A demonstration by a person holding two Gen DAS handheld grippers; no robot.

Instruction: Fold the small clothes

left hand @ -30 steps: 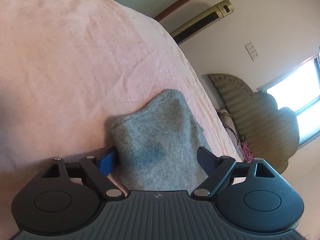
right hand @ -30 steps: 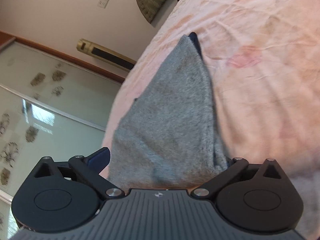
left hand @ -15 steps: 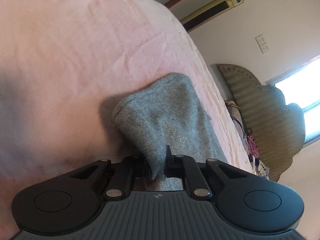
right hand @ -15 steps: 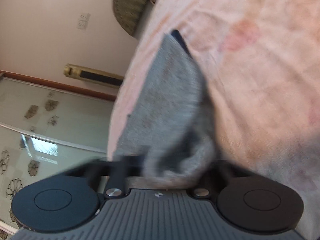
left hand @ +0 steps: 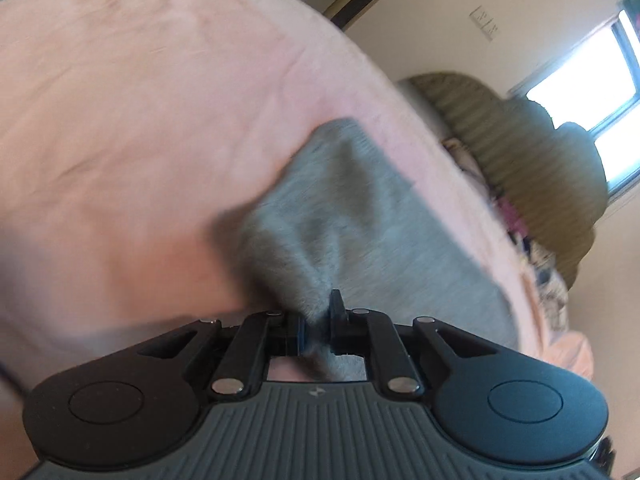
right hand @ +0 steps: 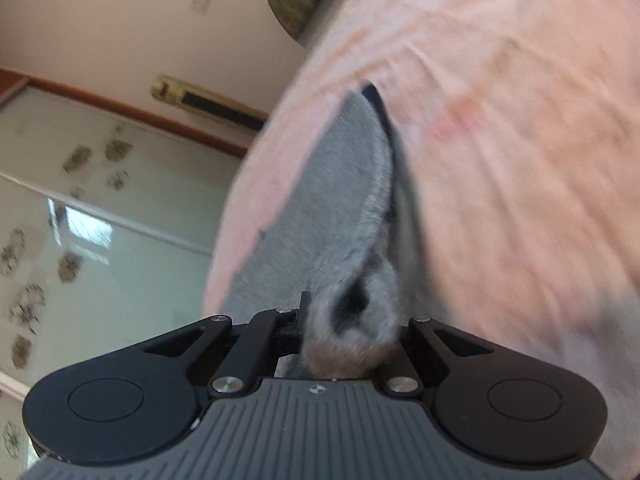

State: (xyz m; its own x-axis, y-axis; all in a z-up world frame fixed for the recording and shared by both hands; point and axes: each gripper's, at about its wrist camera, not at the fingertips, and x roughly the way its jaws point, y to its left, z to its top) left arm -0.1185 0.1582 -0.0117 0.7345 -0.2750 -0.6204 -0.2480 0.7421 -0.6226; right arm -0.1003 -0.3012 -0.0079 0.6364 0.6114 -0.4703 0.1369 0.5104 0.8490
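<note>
On the bed [left hand: 140, 120], spread with a pink sheet, lies a small grey knit garment [left hand: 352, 208], near the edge of the mattress that faces the wall. Each end of it is caught. The left gripper [left hand: 317, 326] has just clamped down and now pinches a thin bunch of the fabric between its pads; the cloth fans out from that pinch across the sheet. The right gripper [right hand: 348, 328] has closed on the other end, where a thick rolled wad bulges out between its jaws, which have eased a little wider in the last moment.

That right-hand hold looks the weaker one to me. The wad is bulky and rounded, so the pads may be squeezing only its outer layer; a pull could let the inner layers slide out and the fold would come apart. The left pinch is narrow, so if the two hands draw apart or lift unevenly the knit will likely stretch and twist instead of folding flat. The sheet beneath could also drag up into wrinkles. Both views are blurred, so how deep either bite goes I cannot tell.
</note>
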